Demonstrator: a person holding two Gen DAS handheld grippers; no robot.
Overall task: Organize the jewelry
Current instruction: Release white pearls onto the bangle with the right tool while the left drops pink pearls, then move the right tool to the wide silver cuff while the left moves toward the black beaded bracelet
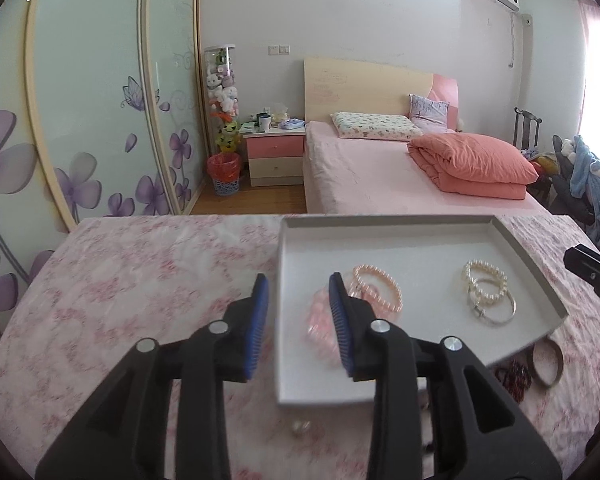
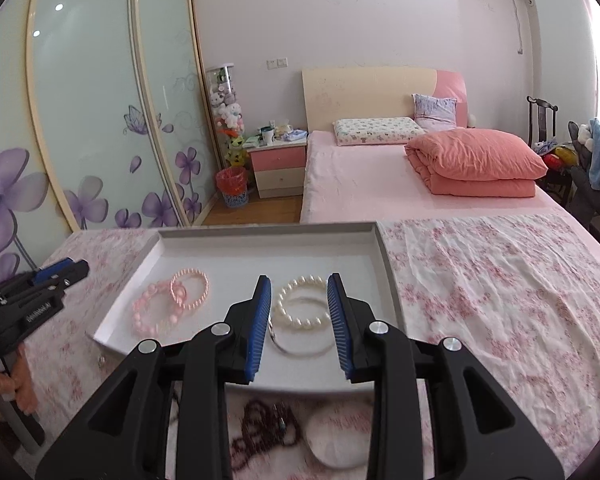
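A shallow grey tray [image 2: 388,276] is set on the counter, which is covered with a pink floral cloth [image 2: 500,280]. Five pieces are counted inside the tray: two pink bead bracelets [image 2: 168,304], overlapping at the left; a white pearl bracelet [image 2: 300,320], which in the left wrist view is resolved into two pearl loops [image 1: 485,280]; and one plain silver bangle [image 1: 500,312] partly beneath them. Outside the tray, just beside its near edge, a dark red bead string [image 2: 260,432] and one wide bangle [image 2: 332,436] are laid on the cloth. A small pale item [image 1: 300,428] is also seen near the tray edge; its kind cannot be told.

The right claw [image 2: 300,312] is spread apart above the pearl bracelet, nothing being gripped. The left claw [image 1: 300,312] is likewise spread apart, straddling the tray's left wall, empty. White lettering is printed on the left claw's body but is too small to be read
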